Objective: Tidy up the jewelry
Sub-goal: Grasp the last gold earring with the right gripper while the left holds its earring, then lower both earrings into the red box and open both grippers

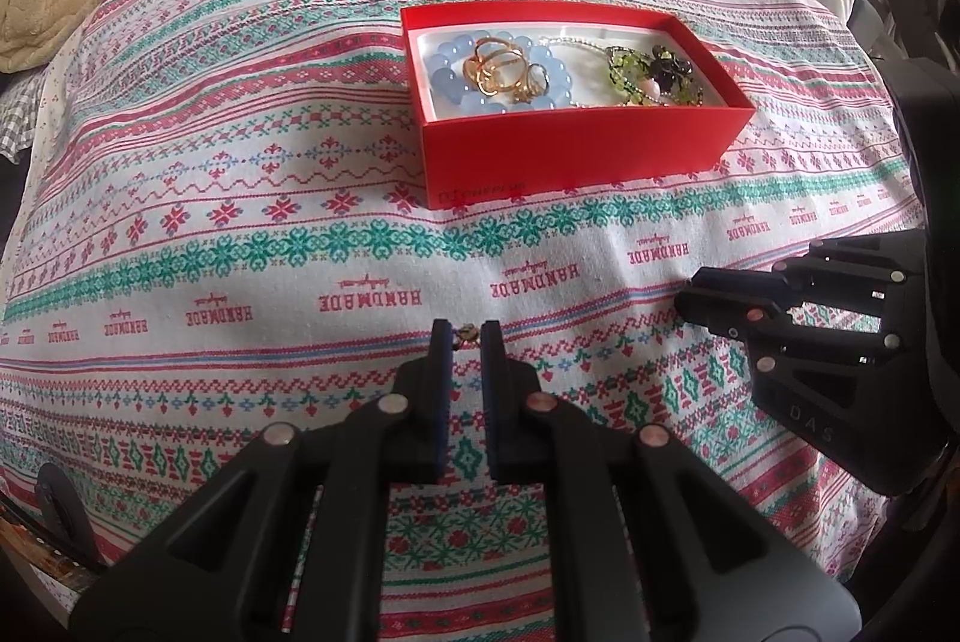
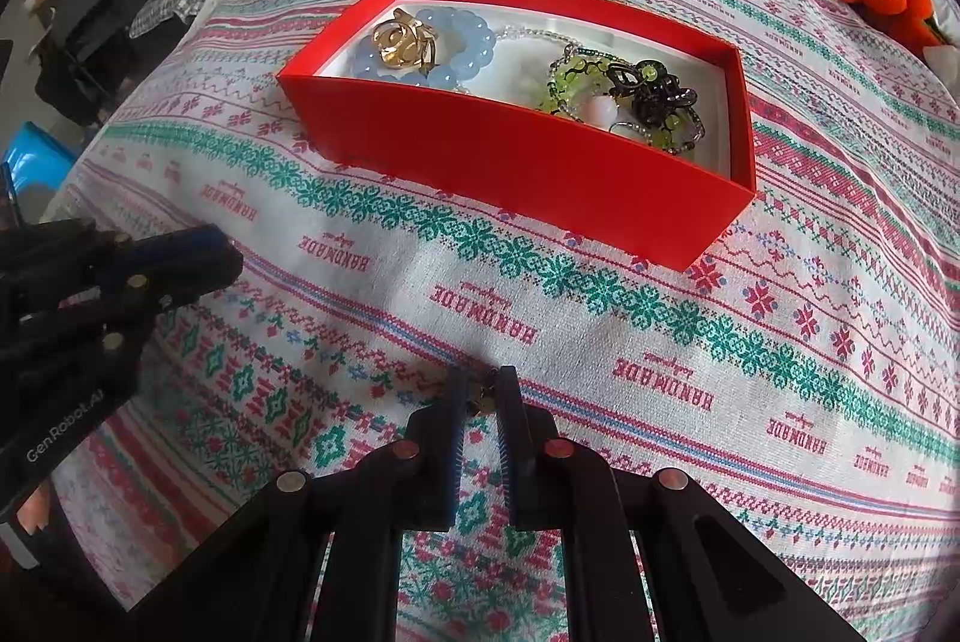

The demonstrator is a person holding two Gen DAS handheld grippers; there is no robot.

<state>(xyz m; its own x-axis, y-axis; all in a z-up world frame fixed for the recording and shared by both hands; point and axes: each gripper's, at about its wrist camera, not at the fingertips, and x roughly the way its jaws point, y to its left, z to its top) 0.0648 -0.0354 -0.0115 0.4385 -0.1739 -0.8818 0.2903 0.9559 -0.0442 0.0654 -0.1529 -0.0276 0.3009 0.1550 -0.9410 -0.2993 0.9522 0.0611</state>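
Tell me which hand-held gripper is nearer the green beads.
Right. The right hand-held gripper is down at the cloth before the box, on the green beads' side; the left hand-held gripper is farther over, toward the other end.

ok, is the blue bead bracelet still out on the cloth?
No, the blue bead bracelet lies inside the red box, under gold rings.

Left gripper (image 1: 462,336) and right gripper (image 2: 480,390), both angled steeply downward side by side, jaws nearly closed, each pinching a small gold-coloured piece at its tips.
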